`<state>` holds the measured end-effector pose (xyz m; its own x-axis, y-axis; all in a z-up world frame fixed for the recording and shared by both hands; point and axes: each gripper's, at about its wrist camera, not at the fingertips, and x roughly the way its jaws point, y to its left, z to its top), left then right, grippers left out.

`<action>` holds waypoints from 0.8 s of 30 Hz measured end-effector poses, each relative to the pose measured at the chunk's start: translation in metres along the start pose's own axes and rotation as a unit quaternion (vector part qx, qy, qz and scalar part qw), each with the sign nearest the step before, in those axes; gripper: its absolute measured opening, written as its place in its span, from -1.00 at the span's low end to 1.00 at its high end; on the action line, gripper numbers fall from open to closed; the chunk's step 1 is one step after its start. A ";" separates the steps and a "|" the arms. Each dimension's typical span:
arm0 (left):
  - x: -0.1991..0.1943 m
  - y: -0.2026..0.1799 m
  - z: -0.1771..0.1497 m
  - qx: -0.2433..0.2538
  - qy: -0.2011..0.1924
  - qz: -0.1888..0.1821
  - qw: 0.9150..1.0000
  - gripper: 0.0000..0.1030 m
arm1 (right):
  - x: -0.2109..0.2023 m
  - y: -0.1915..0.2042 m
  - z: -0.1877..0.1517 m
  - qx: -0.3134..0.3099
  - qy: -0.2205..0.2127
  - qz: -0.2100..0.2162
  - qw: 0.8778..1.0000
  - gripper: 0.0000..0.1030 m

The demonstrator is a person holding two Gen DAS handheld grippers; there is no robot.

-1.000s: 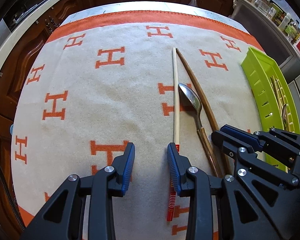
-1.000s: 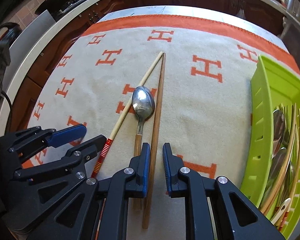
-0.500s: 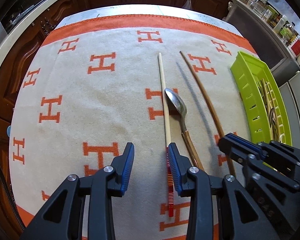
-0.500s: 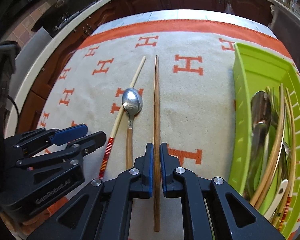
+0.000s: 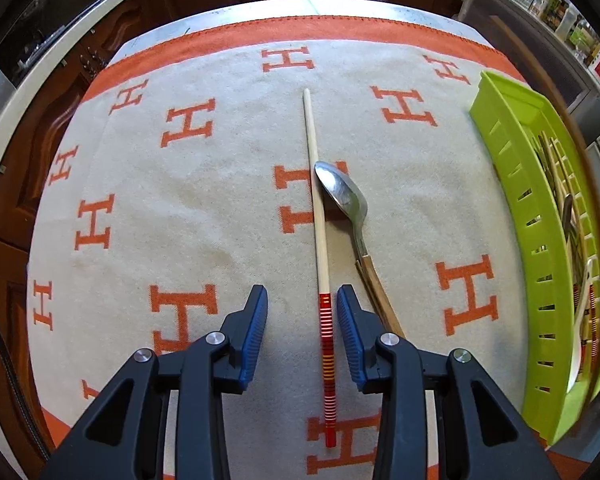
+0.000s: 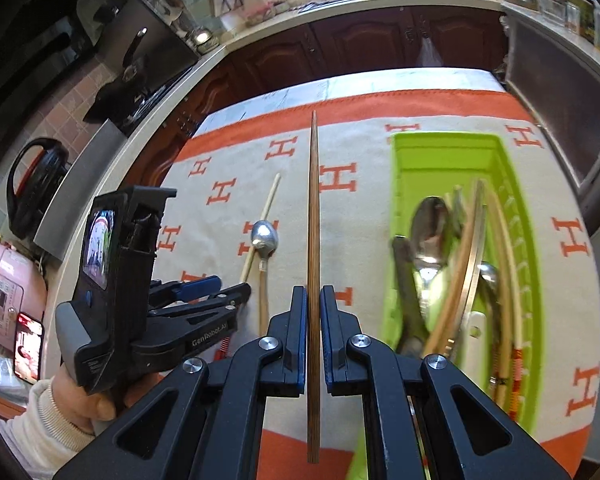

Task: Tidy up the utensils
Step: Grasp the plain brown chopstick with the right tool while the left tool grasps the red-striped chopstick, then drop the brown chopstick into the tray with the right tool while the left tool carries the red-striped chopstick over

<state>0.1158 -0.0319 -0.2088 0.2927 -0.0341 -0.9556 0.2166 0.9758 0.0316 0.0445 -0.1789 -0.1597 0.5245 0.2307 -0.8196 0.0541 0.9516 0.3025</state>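
My right gripper (image 6: pixel 311 308) is shut on a dark brown chopstick (image 6: pixel 313 208) and holds it lifted above the cloth, left of the green tray (image 6: pixel 420 148). My left gripper (image 5: pixel 302 312) is open, low over the cloth, with the red-striped end of a pale chopstick (image 5: pixel 318 216) between its fingers. A metal spoon with a wooden handle (image 5: pixel 346 200) lies just right of that chopstick. Both also show in the right wrist view, the pale chopstick (image 6: pixel 265 216) and the spoon (image 6: pixel 264 238). The left gripper (image 6: pixel 204 292) shows there too.
The green tray (image 5: pixel 512 184) at the right holds several spoons and chopsticks. An orange-bordered cloth with H marks (image 5: pixel 188 208) covers the table. Wooden cabinets and a counter with appliances stand beyond the far edge.
My right gripper shut on the brown chopstick, lifted it off the cloth and moved toward the tray. My left gripper shifted so the pale chopstick's striped end lies between its fingers.
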 end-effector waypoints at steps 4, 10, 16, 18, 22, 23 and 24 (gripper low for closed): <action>0.000 -0.001 0.002 -0.012 0.000 0.007 1.000 -0.34 | -0.019 -0.026 -0.006 0.023 -0.013 -0.022 0.999 -0.88; -0.001 -0.001 0.003 -0.028 -0.002 0.011 1.000 -0.91 | -0.035 -0.071 -0.017 0.057 -0.014 -0.061 0.996 -0.88; -0.006 0.007 -0.001 -0.054 0.001 -0.004 0.999 -0.93 | -0.024 -0.094 -0.025 0.057 0.007 -0.099 0.993 -0.88; -0.012 0.009 -0.003 -0.054 -0.003 -0.007 0.998 -0.93 | -0.016 -0.101 -0.027 0.065 0.019 -0.099 0.993 -0.85; -0.033 0.011 -0.005 -0.062 -0.014 -0.027 0.998 -0.93 | -0.007 -0.104 -0.028 0.087 0.020 -0.086 0.992 -0.78; -0.038 0.010 -0.005 -0.062 -0.017 -0.033 0.997 -0.93 | -0.008 -0.103 -0.028 0.087 0.017 -0.085 0.992 -0.77; -0.043 0.009 -0.004 -0.062 -0.020 -0.039 0.997 -0.93 | -0.010 -0.103 -0.028 0.087 0.014 -0.084 0.993 -0.76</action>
<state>0.1011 -0.0206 -0.1684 0.3166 -0.1176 -0.9412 0.1251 0.9888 -0.0814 0.0102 -0.2735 -0.1967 0.4725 0.0799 -0.8777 0.2861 0.9280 0.2385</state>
